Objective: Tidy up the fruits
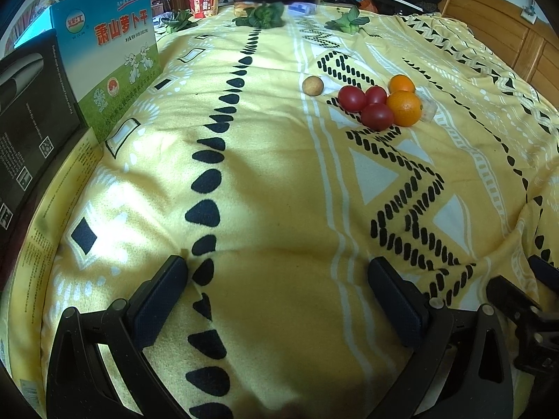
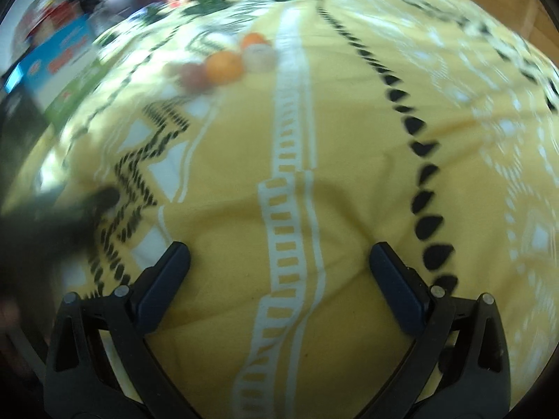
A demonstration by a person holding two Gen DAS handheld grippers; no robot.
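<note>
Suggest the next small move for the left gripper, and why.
Probably ease the left gripper forward and to the right toward the fruit cluster: its jaws are open and empty, low over the yellow blanket, while the red tomatoes and oranges sit bunched well ahead of it, untouched. The right gripper is open too, but its view is blurred.

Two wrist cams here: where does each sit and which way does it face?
Left wrist: on the left gripper, looking forward over the yellow blanket toward tomatoes, oranges; own open fingers, plus right gripper at the edge.
Right wrist: on the right gripper, motion-blurred, same direction; own open fingers.
Shared: blanket, fruit cluster, blue box.
</note>
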